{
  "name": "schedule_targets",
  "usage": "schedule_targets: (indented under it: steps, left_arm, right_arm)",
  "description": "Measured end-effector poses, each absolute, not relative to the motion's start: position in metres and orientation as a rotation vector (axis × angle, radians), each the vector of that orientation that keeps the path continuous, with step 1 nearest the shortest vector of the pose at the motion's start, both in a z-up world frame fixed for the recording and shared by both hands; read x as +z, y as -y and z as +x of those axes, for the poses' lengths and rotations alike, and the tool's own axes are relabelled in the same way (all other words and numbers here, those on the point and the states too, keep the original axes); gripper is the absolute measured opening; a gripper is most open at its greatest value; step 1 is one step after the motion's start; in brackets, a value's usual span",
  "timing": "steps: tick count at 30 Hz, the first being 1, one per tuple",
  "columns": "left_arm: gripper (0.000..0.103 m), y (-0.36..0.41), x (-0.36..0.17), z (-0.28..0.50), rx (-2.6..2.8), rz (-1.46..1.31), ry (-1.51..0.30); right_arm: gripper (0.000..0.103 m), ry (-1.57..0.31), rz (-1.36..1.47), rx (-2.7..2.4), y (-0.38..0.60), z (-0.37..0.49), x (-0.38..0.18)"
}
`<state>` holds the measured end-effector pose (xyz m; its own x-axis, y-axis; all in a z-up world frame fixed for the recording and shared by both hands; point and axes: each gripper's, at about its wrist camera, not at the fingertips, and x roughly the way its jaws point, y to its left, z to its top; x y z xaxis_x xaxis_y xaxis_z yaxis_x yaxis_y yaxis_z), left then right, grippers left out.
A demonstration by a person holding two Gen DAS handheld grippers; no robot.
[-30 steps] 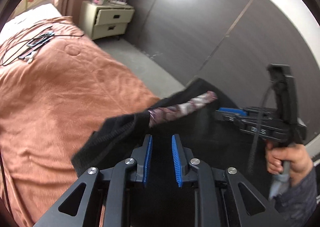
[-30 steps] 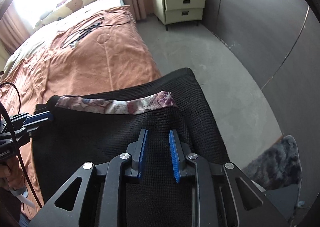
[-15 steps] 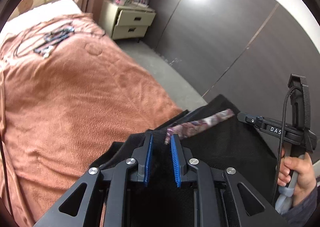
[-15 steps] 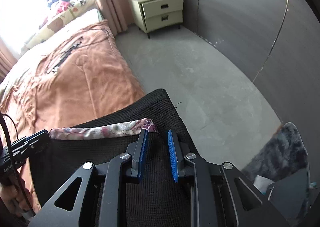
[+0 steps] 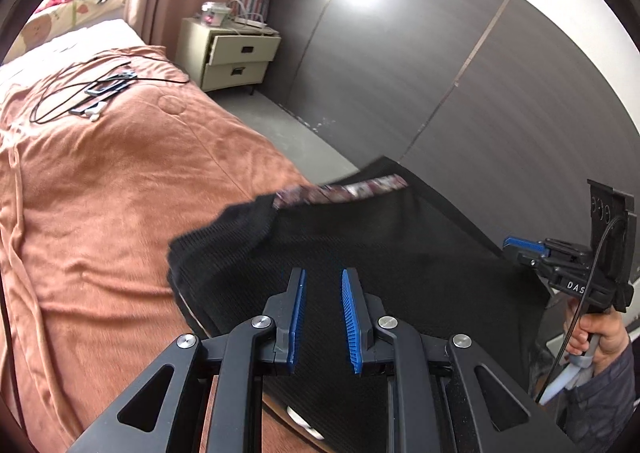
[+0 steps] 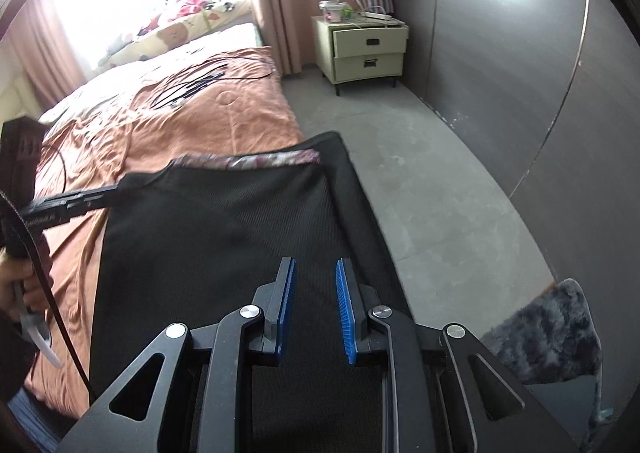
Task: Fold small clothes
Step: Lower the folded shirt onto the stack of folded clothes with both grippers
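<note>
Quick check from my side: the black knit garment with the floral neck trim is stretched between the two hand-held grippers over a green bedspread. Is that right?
Not quite. The bedspread is orange-brown, not green, as both wrist views show. The rest holds: the black knit garment with its floral neck trim is stretched between the left hand-held gripper and the right hand-held gripper.
</note>
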<state>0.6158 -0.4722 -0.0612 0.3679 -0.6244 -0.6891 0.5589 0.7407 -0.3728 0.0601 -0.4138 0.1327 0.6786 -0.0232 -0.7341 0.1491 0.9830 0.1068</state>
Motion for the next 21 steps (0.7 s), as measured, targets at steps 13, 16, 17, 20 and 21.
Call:
schedule_targets:
  steps: [13,16,17,20,21]
  left_arm:
    - [0.020,0.485,-0.065,0.561,-0.814,-0.055,-0.952]
    - [0.020,0.488,-0.061,0.547,-0.830,-0.047,-0.939]
    - [0.020,0.488,-0.061,0.543,-0.833,-0.048,-0.935]
    - [0.020,0.491,-0.062,0.533,-0.843,-0.057,-0.940]
    - [0.020,0.493,-0.063,0.529,-0.847,-0.058,-0.945]
  right_arm:
    - [0.016,-0.777,0.358,-0.328,0.465,0.015,0.107]
    - [0.016,-0.718,0.351,-0.319,0.455,-0.005,0.121]
    - [0.016,-0.695,0.349,-0.301,0.451,-0.013,0.125]
    - [0.016,-0.664,0.356,-0.234,0.440,-0.035,0.127]
    - [0.016,-0.667,0.355,-0.222,0.437,-0.040,0.125]
